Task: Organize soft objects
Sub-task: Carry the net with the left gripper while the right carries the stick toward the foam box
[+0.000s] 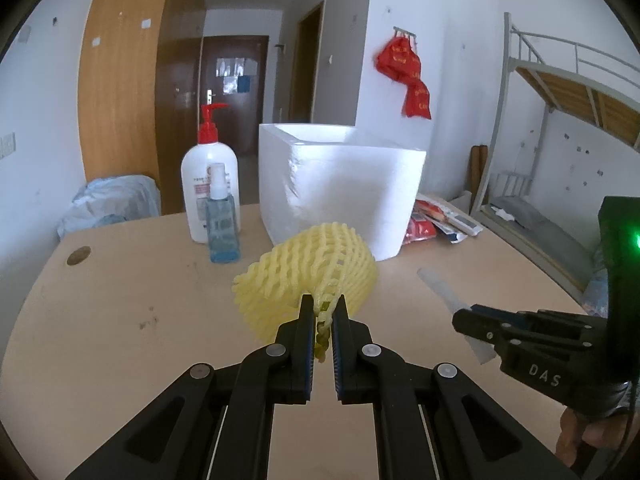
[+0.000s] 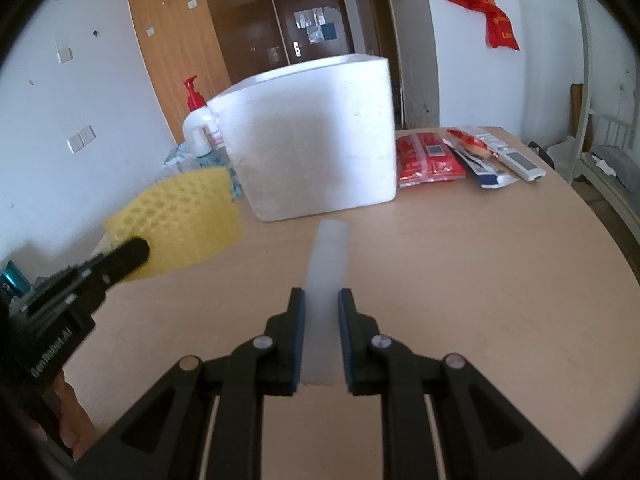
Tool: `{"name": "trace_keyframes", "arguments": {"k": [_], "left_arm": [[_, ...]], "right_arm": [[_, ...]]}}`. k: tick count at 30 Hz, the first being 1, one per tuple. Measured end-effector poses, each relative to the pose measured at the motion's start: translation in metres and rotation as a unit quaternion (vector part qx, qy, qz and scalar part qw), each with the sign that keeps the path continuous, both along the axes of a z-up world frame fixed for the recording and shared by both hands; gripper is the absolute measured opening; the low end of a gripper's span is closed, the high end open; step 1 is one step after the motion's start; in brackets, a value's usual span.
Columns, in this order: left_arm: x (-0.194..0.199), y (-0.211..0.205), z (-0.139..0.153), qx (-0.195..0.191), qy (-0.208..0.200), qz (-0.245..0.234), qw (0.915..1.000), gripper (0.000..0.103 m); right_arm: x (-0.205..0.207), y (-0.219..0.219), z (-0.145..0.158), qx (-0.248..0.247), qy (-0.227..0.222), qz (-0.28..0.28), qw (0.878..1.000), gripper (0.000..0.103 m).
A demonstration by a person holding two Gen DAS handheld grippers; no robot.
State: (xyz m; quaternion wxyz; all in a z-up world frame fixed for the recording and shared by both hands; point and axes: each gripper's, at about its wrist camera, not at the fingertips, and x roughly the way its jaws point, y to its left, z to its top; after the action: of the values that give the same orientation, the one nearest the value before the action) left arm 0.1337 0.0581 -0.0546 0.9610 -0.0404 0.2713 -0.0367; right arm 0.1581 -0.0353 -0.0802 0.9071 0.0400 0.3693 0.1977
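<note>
The left tool (image 1: 323,312) is pinched on the edge of a yellow foam net (image 1: 308,276), which hangs lifted above the middle of the worktop (image 1: 140,300). The right tool (image 2: 321,308) is clamped on a pale translucent strip (image 2: 326,264) that juts forward past its fingertips, also off the surface. A white foam box (image 2: 316,136) stands open-topped on the far side, beyond both tools, with bare worktop between it and them. Left of the box stand a pump bottle (image 1: 209,184) and, just in front of it, a small blue spray bottle (image 1: 222,224). Right of the box, near the far right edge, lie red packets (image 2: 428,156) and a remote (image 2: 520,160). The near half of the tan, rounded worktop is free, lightly scuffed. Beyond are white walls, a dark door (image 1: 236,80), a red bag (image 1: 408,76) on a hook and a bunk bed (image 1: 560,120) at right.
</note>
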Motion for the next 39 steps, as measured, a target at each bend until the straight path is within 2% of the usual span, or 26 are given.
{"name": "trace_keyframes", "arguments": {"k": [13,25,33,39], "left_arm": [[-0.052,-0.034,0.017,-0.002,-0.004,0.027,0.9996,0.008],[-0.107,-0.042,0.056,0.001,-0.074,0.059,0.9955,0.008],[-0.114,-0.041,0.07,0.005,-0.093,0.062,0.9937,0.008],[-0.113,-0.037,0.077,0.002,-0.102,0.066,0.9925,0.008]], "right_arm": [[-0.039,-0.043,0.015,0.039,-0.028,0.004,0.999,0.02],[-0.077,-0.064,0.055,0.056,-0.101,0.01,0.993,0.02],[-0.085,-0.063,0.075,0.054,-0.142,0.018,0.988,0.02],[-0.082,-0.061,0.084,0.057,-0.156,0.027,0.986,0.02]]}}
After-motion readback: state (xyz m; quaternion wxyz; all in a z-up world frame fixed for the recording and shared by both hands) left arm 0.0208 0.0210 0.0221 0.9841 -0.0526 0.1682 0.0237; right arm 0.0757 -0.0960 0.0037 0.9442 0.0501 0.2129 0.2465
